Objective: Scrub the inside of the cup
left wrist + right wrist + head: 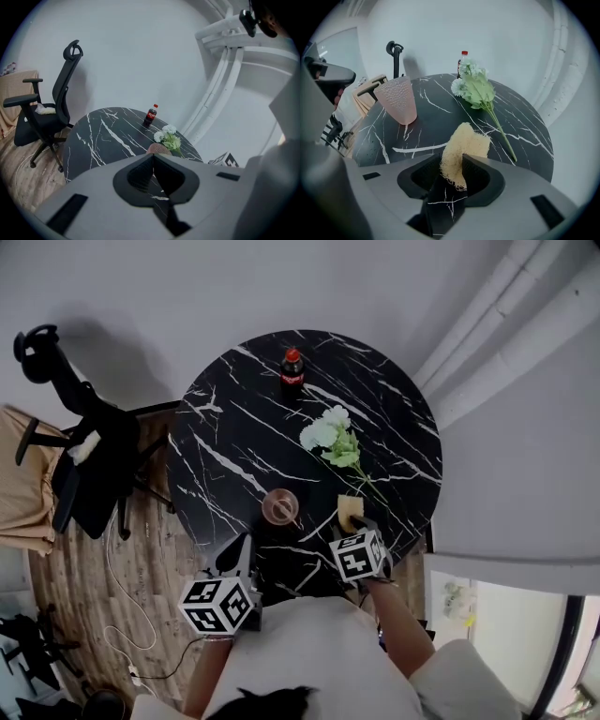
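From the head view, a round black marble tabletop (234, 427) is carrying everything. The cup (279, 507) is standing upright close to the near edge, mouth up. The sponge (349, 510) is lying just to its right, apart from it. A bunch of flowers (333, 439) is lying past the sponge toward the right edge, and a bottle (292, 368) is standing at the far edge. The left hand-held gripper (240, 554) is hovering over the near edge, short of the cup. The right hand-held gripper (361, 524) is pointing down at the sponge's near end. An office chair (89, 460) is standing off the left edge.

In the left gripper view, the jaws are sitting closed together with nothing between them. The cup's rim is peeking out just above them, with the flowers and bottle beyond.

In the right gripper view, the jaws are standing wide. The sponge's near end is showing in the gap, its ragged edges reaching toward both pads without looking squeezed. The rest of it is spreading over the tabletop beyond. The cup is standing farther off to the left, untouched.
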### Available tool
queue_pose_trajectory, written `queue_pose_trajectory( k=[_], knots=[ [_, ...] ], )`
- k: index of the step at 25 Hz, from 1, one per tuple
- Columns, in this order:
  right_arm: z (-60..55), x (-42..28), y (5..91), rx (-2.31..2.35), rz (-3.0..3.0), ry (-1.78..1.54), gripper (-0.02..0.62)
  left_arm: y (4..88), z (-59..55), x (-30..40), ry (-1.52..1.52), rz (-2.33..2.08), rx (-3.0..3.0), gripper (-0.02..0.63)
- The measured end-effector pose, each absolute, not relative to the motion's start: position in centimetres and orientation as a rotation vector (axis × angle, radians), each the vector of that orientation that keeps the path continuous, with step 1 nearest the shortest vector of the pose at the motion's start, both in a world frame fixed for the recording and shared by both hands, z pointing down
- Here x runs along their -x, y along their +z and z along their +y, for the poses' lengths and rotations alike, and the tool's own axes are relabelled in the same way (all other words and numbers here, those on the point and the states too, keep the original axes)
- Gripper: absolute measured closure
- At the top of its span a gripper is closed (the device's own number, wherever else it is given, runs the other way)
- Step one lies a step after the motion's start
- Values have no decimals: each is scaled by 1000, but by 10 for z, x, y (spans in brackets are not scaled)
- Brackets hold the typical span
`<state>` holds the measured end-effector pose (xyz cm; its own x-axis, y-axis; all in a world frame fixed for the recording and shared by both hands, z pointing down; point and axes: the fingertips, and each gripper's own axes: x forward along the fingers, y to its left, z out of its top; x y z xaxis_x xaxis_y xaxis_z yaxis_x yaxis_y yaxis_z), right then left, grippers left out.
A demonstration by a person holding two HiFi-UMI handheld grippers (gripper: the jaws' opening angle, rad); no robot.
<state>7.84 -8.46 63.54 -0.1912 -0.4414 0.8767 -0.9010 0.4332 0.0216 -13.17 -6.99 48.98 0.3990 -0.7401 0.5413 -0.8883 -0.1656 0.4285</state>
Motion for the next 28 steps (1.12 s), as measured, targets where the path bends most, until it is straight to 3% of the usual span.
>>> queue_pose_trajectory(
  k=[11, 20, 21, 22, 25, 28],
  knots=[
    [-89, -86, 636, -1163, -1753, 599, 522, 493, -76, 130, 267, -1409, -1944, 597],
    [-92, -88, 634, -1142, -1780, 697, 535, 489, -78, 128, 250, -1407, -1988, 594],
    [-92, -88, 634, -1147, -1793, 710, 535, 490, -78, 128, 249, -1402, -1993, 570],
    [-92, -88, 634, -1151, -1803, 717, 535, 490, -78, 128, 247, -1396, -2001, 500],
    [-89, -88, 632, -1156, -1809, 725, 537, 495, -79, 129, 257, -1392, -2027, 477],
    [-93, -86, 626, -1172, -1853, 777, 537, 503, -77, 123, 316, -1332, -2088, 411]
  ],
)
